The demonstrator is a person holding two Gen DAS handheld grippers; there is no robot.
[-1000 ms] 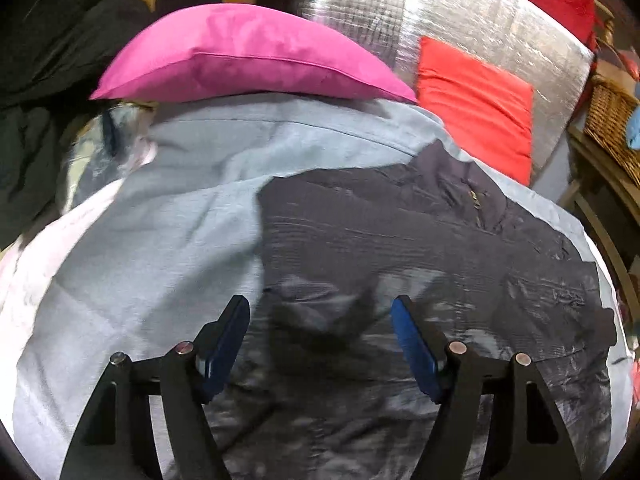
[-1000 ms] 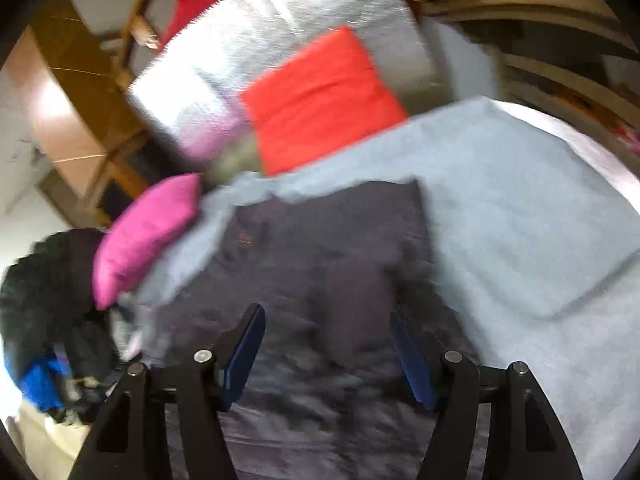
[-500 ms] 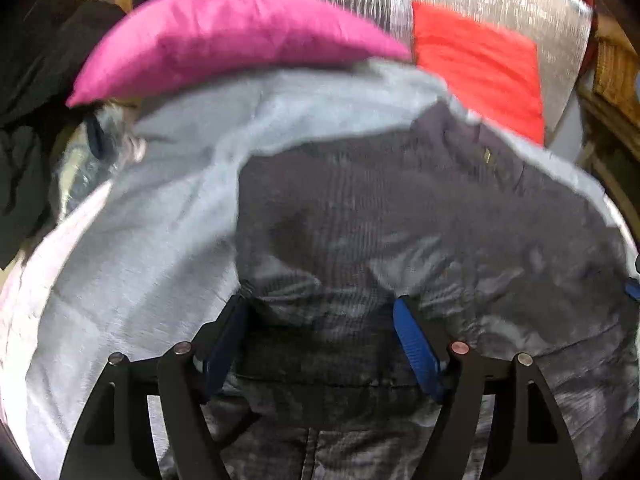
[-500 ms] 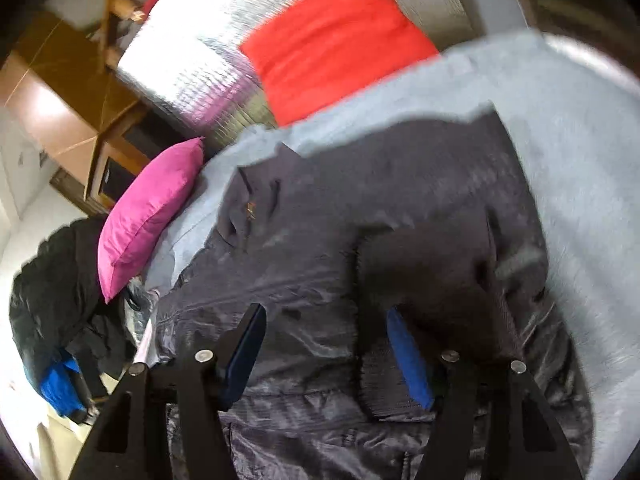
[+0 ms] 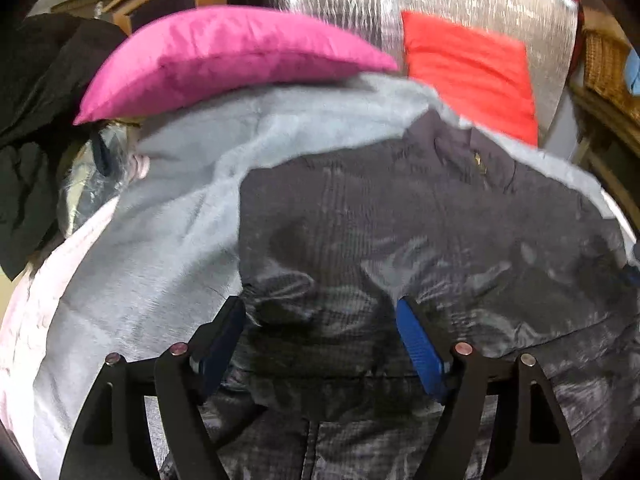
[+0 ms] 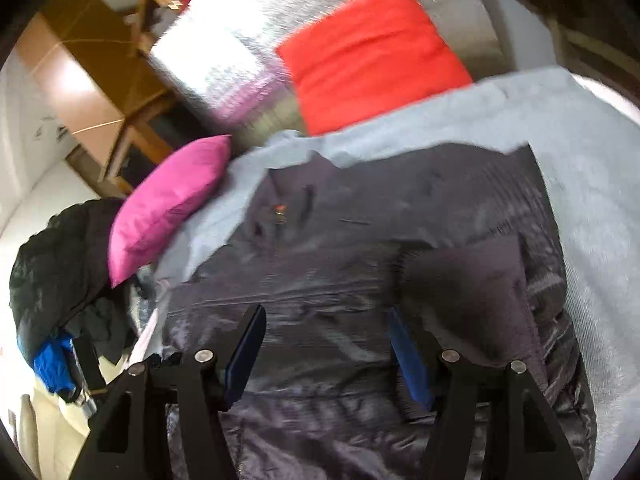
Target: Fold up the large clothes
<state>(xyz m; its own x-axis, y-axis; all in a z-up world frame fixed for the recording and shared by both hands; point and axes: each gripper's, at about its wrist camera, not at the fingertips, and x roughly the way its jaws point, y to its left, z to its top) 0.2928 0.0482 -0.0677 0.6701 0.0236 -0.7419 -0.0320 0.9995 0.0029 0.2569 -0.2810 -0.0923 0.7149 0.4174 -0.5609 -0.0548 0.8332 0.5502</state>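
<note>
A dark quilted jacket (image 5: 420, 232) lies spread on the grey blanket (image 5: 160, 248). The left gripper (image 5: 320, 344) and right gripper (image 6: 324, 344) both hover over it, jaws released.

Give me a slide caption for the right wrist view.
Open right gripper over dark jacket on grey blanket.
</note>
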